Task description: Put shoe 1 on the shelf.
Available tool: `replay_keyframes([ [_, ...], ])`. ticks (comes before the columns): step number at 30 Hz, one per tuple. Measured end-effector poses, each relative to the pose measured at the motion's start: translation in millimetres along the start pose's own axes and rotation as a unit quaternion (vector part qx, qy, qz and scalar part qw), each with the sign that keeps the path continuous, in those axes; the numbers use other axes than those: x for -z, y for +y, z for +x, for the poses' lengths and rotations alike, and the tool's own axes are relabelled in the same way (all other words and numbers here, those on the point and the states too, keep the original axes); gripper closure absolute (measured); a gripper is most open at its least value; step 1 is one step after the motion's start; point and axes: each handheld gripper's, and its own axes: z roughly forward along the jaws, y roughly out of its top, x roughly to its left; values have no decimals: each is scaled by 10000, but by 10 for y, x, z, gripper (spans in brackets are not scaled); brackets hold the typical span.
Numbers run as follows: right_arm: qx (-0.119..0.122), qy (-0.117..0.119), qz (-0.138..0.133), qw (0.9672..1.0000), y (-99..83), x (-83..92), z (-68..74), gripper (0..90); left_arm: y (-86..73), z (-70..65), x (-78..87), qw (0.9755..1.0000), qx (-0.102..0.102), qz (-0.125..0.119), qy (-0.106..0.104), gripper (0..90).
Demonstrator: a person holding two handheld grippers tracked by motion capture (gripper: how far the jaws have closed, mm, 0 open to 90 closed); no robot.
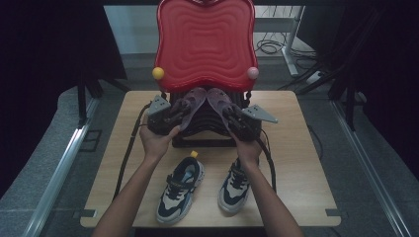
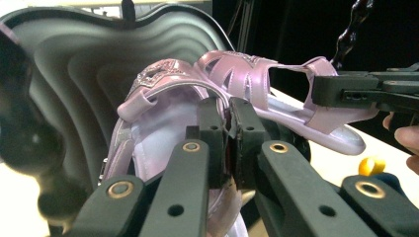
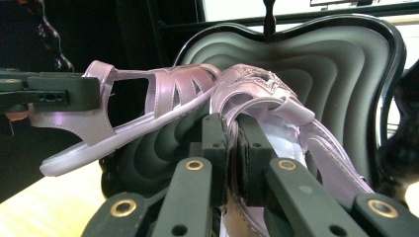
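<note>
Two glossy lilac plastic sandals with cut-out straps are held side by side above the seat of a small chair, toes toward the chair back. The left sandal is clamped at its heel strap by the left gripper; in the left gripper view the two black jaws stand nearly closed, pinching the strap of that sandal between them. The right sandal is clamped the same way by the right gripper; in the right gripper view its jaws pinch the strap edge of that sandal. Each gripper view also shows the other sandal held in the opposite gripper's jaws, its sole clear of the seat.

Both forearms enter from the bottom of the high view and diverge slightly. The left hand wraps the gripper body from below, wrist angled inward; the right hand mirrors it. Both grippers point forward toward the chair, with the grey three-cornered plates on top.

The red moulded plastic chair with a wavy ribbed backrest stands at the far edge of the light wooden table; a yellow knob and a pink knob mark its lower corners. A pair of navy, white and beige children's trainers lies near the front of the table, between the forearms
</note>
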Motion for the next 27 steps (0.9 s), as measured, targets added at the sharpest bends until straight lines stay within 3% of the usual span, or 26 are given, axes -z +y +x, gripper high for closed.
replay_keyframes([
  [16, -74, 49, -89, 9999, -51, -180, -18, 839, -84, 65, -179, 9999, 86, -58, 14, 854],
  [27, 53, 40, -261, 9996, -61, -295, -10, 838, -115, 72, -253, 9997, -36, -196, 129, 849],
])
